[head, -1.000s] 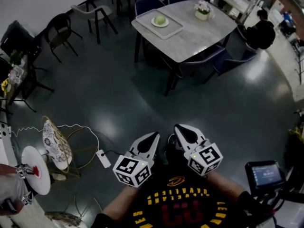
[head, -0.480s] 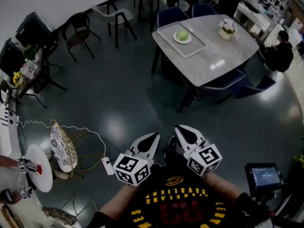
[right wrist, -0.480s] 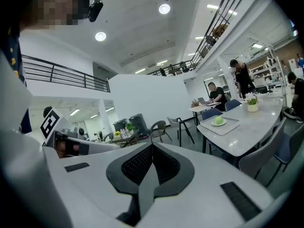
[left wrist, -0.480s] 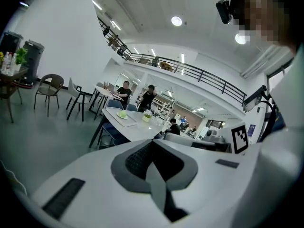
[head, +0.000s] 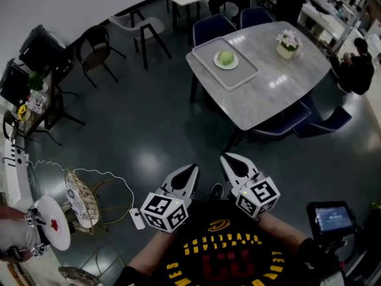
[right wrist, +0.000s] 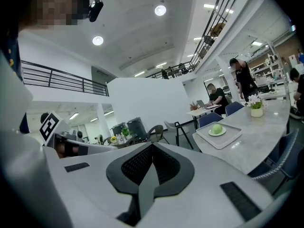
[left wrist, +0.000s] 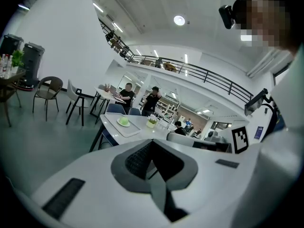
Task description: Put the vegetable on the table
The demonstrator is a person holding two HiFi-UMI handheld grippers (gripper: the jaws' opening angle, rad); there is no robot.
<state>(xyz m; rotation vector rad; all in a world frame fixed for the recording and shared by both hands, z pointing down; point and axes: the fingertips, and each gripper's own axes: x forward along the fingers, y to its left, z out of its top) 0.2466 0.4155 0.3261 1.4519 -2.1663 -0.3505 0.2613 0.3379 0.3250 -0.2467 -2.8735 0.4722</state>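
Both claws are held close to the person's chest. The white left claw point(head: 190, 171) is pressed together and empty, and the white right claw point(head: 230, 159) just beside it is the same. Well ahead of them, the round pale-green vegetable point(head: 225, 57) sits on a small white plate point(head: 226, 67) in a grey tray point(head: 244, 73) on the grey stone-look desk point(head: 280, 85).

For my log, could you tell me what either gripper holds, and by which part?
Nothing; the left gripper and the right gripper are both shut and empty.
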